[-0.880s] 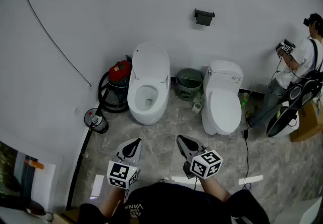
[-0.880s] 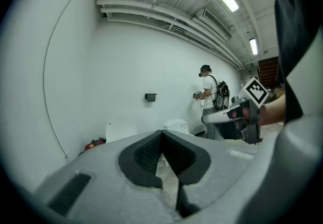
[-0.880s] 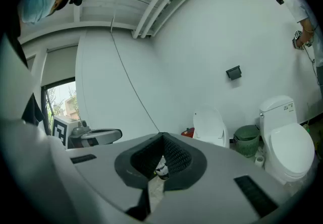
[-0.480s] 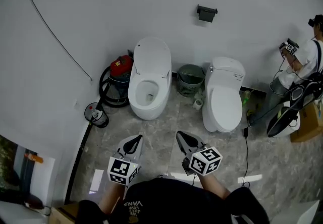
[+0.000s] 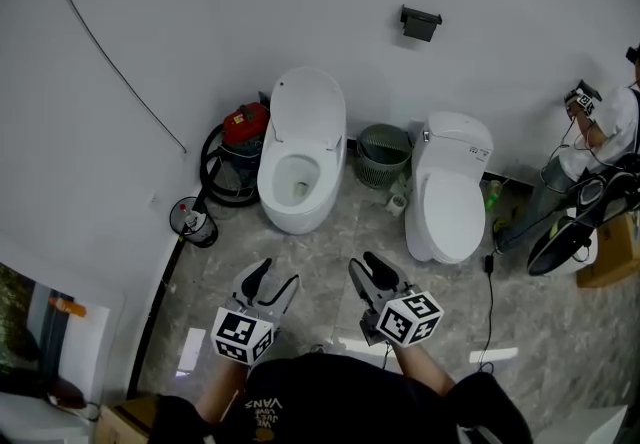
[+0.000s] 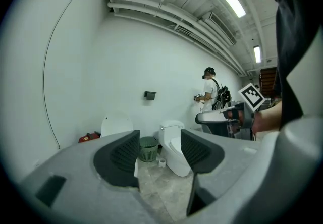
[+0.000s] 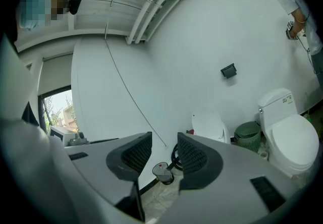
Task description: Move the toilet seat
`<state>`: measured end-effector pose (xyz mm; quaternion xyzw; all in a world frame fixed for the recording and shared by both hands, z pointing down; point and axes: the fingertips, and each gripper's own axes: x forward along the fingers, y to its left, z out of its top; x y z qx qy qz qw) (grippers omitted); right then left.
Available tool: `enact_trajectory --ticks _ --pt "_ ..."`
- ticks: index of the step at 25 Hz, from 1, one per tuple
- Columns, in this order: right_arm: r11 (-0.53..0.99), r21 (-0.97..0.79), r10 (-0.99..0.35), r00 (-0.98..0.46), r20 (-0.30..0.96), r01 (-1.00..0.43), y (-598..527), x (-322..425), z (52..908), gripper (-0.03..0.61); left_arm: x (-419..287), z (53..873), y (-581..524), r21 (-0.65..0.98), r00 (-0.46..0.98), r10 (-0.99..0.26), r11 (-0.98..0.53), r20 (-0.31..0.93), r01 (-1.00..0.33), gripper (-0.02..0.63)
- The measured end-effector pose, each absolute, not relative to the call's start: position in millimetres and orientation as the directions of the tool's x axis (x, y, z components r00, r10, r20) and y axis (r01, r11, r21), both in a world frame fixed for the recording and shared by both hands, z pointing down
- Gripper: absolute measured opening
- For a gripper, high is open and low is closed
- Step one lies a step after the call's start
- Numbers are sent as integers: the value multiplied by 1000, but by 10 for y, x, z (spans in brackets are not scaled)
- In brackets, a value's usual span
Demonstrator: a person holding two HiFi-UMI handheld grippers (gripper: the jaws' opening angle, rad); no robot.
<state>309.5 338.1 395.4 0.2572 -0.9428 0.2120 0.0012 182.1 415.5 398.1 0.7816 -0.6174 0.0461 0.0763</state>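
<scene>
Left gripper [image 5: 278,274] fingers parted, empty; toilet seat [image 5: 311,110] upright.

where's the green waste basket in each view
Head view: the green waste basket stands at the wall, above centre, between the open toilet and the closed toilet.
Left gripper view: low centre, in the gap between the jaws, left of the closed toilet.
Right gripper view: lower right, just left of the closed toilet.
Shared landmark: the black wall holder, on the white wall above the basket.
</scene>
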Motion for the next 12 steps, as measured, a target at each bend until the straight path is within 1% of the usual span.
enact_trajectory --ticks 2,4,12 --pt "770 -407 -488 -865 119 -491 3311 3022 3968 169 1742 3995 4086 71 233 -958 -224 167 -972 249" --pt "761 -416 -493 -861 127 -498 3223 2921 3959 187 1627 3988 3995 82 235 -957 -224 168 -971 250" --pt "729 -426 -521 -838 162 -535 2761 2362 3880 204 1021 3997 3561 125 257 -948 -236 190 -964 262"
